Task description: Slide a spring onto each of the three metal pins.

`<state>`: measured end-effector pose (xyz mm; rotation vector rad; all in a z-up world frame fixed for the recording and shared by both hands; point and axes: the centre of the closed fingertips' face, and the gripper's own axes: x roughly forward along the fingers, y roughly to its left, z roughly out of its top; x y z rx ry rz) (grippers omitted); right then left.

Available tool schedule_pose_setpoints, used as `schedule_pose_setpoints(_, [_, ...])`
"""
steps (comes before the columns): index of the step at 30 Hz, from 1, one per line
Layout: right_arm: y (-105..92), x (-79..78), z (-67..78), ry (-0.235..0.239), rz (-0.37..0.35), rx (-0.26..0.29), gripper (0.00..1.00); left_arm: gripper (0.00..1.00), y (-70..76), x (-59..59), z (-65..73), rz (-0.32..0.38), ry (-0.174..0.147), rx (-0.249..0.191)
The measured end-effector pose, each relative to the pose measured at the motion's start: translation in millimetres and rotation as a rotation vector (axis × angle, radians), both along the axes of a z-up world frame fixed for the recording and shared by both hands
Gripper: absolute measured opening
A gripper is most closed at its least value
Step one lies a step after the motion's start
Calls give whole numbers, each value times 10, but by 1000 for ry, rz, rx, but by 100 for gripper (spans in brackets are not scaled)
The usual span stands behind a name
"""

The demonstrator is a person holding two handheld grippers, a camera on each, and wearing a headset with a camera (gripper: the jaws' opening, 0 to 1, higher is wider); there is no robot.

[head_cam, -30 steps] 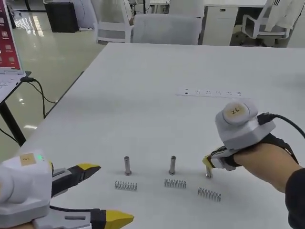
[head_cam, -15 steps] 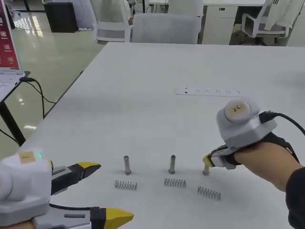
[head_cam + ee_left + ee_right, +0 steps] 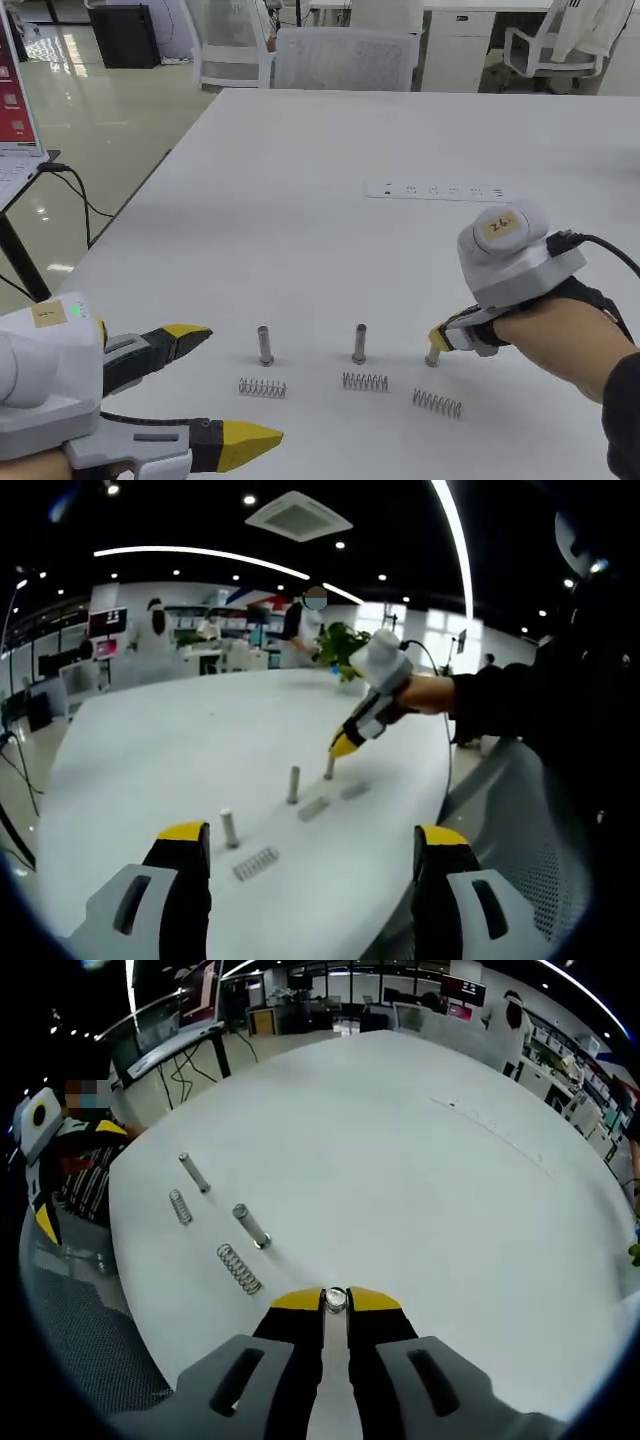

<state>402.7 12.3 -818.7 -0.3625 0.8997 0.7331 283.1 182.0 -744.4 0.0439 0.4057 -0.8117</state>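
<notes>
Three pins stand upright in a row on the table [image 3: 330, 210], each spring lying just in front of its own, ready to pair. Leftmost, our left gripper [image 3: 312, 832] hovers, jaws spread wide, near the left pin [image 3: 265, 345] and left spring [image 3: 262, 388], free to pick. The middle pin [image 3: 360, 343] and middle spring [image 3: 365, 381] sit alone. Our right gripper [image 3: 440, 341] clamps the right pin [image 3: 432, 357] at its top, we judge to steady it; the right spring [image 3: 437, 403] lies near.

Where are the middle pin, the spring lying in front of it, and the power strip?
middle pin [image 3: 359, 343]: head view, midway up its shaft.
spring [image 3: 365, 381]: head view, centre of its coils.
power strip [image 3: 436, 191]: head view, middle of its top face.
</notes>
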Motion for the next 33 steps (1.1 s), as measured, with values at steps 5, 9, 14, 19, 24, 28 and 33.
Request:
schedule_pose_setpoints(5, [-11,-6,3,5,-4,-2,5,80,-20,-13,-29,-7,5,2])
schedule_pose_setpoints(9, [-9,-7,2,-2,-1,-4,5,80,-28,-20,-33,-10,6,1])
schedule_pose_setpoints(14, [-4,-17,8,-8,16,-3,5,80,-38,-23,-39,-13,9,0])
schedule_pose_setpoints(19, [13,7,51,-33,19,18,8,80,-39,-22,-46,-14,10,0])
schedule_pose_setpoints(24, [9,3,76,-54,36,7,13,80,-40,-23,-50,-15,10,-2])
schedule_pose_setpoints(28, [-30,7,160,-80,24,29,16,80,-43,-24,-49,-14,11,-3])
schedule_pose_setpoints(33, [-138,-31,207,-92,23,38,18,80,-50,-29,-57,-18,14,-5])
